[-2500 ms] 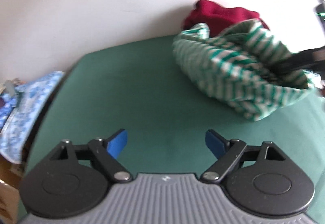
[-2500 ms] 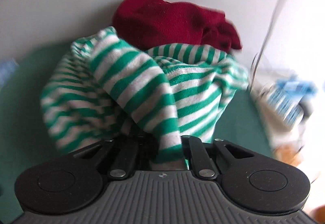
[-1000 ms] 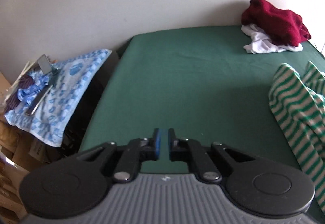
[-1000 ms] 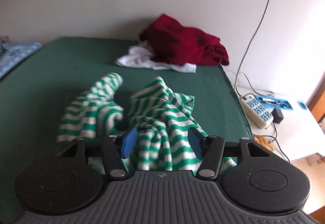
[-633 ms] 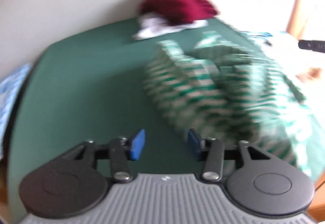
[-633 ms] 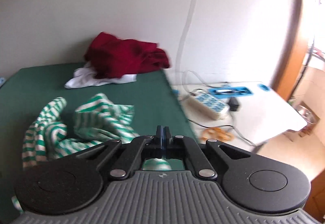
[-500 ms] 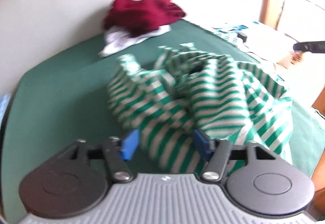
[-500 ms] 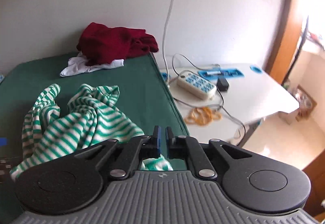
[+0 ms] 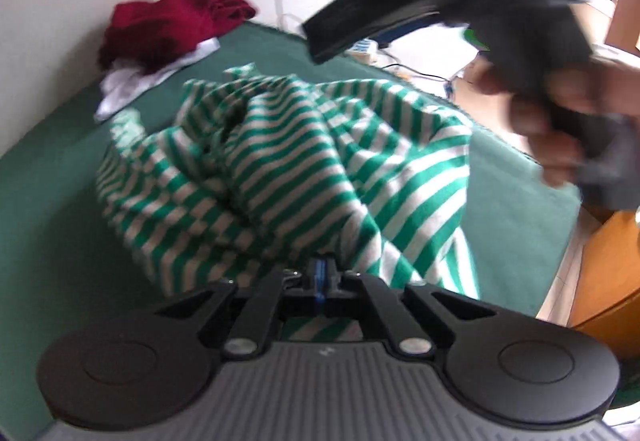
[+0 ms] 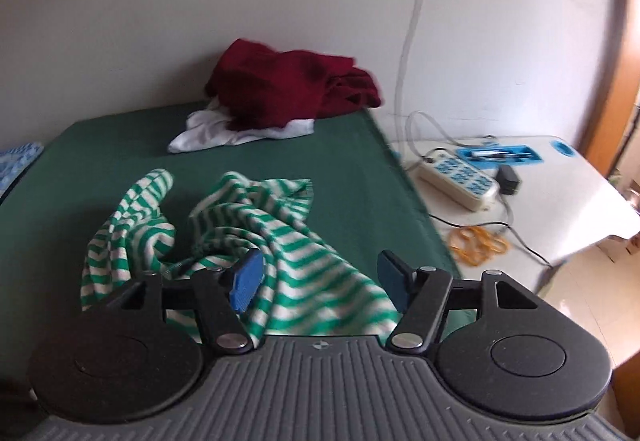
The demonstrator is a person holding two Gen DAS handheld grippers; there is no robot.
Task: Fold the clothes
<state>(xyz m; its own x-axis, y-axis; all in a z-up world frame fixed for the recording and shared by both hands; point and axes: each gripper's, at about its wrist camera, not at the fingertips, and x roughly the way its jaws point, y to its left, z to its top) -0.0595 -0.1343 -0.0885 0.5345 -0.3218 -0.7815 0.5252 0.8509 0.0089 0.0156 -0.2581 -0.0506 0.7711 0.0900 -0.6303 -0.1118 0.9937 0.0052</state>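
Two grippers: the left gripper (image 9: 324,275) is pinched together on the striped shirt (image 9: 280,169) bunched just ahead on the green bed (image 10: 320,165). Right gripper (image 10: 316,277) gapes above it; its holder's hand (image 9: 560,113) is blurred.

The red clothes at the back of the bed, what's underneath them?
A white garment lies under the red clothes, its edges sticking out at the front on the green bed cover. How far it runs underneath is covered.

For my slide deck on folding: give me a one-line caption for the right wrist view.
Right gripper, jaws open, hovers over the crumpled green-striped shirt on the green bed, maroon garment beyond.
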